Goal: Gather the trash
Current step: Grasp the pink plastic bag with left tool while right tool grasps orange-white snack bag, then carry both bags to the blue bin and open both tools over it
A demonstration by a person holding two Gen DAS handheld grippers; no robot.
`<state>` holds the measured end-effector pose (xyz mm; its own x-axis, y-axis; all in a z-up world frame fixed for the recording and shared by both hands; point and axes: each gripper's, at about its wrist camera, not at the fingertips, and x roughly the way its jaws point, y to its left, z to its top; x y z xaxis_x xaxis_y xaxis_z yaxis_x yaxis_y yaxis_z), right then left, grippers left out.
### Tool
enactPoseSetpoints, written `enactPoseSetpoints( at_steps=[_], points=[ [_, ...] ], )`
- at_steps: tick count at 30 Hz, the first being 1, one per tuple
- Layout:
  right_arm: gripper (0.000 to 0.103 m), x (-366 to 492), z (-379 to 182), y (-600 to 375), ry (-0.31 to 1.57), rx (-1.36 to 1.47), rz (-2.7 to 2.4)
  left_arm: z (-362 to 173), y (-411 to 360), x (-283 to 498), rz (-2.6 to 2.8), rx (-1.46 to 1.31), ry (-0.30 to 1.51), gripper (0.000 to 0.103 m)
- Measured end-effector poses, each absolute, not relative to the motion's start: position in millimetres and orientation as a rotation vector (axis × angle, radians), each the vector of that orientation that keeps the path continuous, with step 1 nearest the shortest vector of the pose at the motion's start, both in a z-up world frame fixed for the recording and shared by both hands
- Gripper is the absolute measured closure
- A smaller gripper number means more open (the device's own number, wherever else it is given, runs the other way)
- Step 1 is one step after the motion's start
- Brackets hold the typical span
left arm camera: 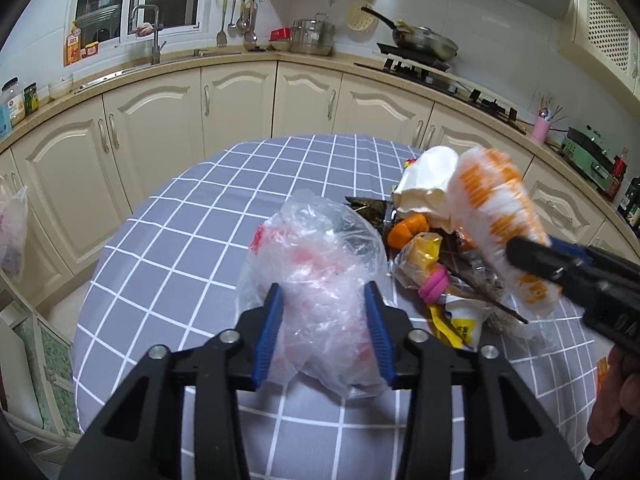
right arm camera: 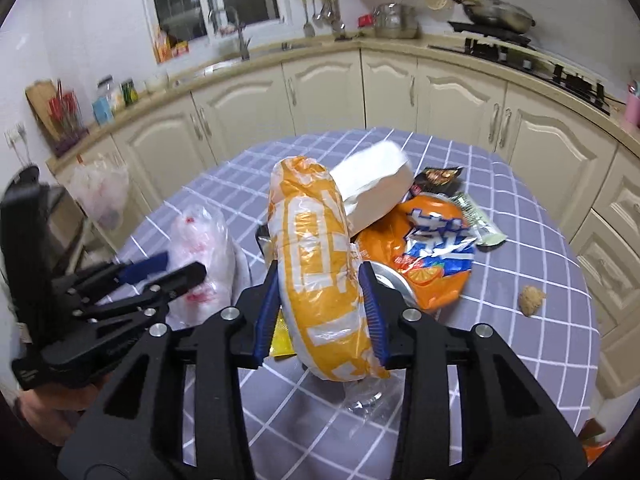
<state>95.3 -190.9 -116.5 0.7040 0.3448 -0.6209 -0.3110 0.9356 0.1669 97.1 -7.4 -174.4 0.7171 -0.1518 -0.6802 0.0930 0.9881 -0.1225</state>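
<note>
My left gripper is shut on a crumpled clear plastic bag with red print, held over the checked table; the bag also shows in the right wrist view, with the left gripper. My right gripper is shut on an orange-and-white plastic wrapper, lifted above the trash pile; the wrapper shows in the left wrist view, blurred. The pile holds a white tissue pack, an orange snack bag, a yellow wrapper and dark wrappers.
The round table has a grey-blue checked cloth. A small brown lump lies at its right. Cream kitchen cabinets curve behind the table, with a stove and pan on the counter. A plastic bag hangs at left.
</note>
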Motion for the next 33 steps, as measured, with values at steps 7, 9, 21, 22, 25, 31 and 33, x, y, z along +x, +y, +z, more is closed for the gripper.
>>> enactPoseSetpoints(
  at_steps=[7,9,21,22,25,31,33],
  points=[
    [0.065,70,-97,-216,0.643,0.157,0.38,-157,-11,81,-0.16,-0.077,0.711,0.072],
    [0.065,63,-91,-224,0.624,0.195,0.387,-149,-11,73,-0.161,-0.077,0.683,0.073],
    [0.065,5,-62,-315,0.488,0.353,0.246,-85,-54,19,-0.313,-0.07,0.49,0.073],
    [0.065,-3,-63,-329,0.481,0.365,0.213,-82,-65,15,-0.343,-0.063,0.482,0.073],
    [0.065,-31,-70,-374,0.471,0.412,0.111,-76,-103,5,-0.447,-0.043,0.473,0.073],
    [0.065,-98,-119,-471,0.524,0.54,-0.141,-94,-197,-23,-0.677,0.018,0.518,0.073],
    [0.065,-124,-148,-505,0.568,0.591,-0.248,-104,-231,-34,-0.757,0.052,0.547,0.073]
  ],
)
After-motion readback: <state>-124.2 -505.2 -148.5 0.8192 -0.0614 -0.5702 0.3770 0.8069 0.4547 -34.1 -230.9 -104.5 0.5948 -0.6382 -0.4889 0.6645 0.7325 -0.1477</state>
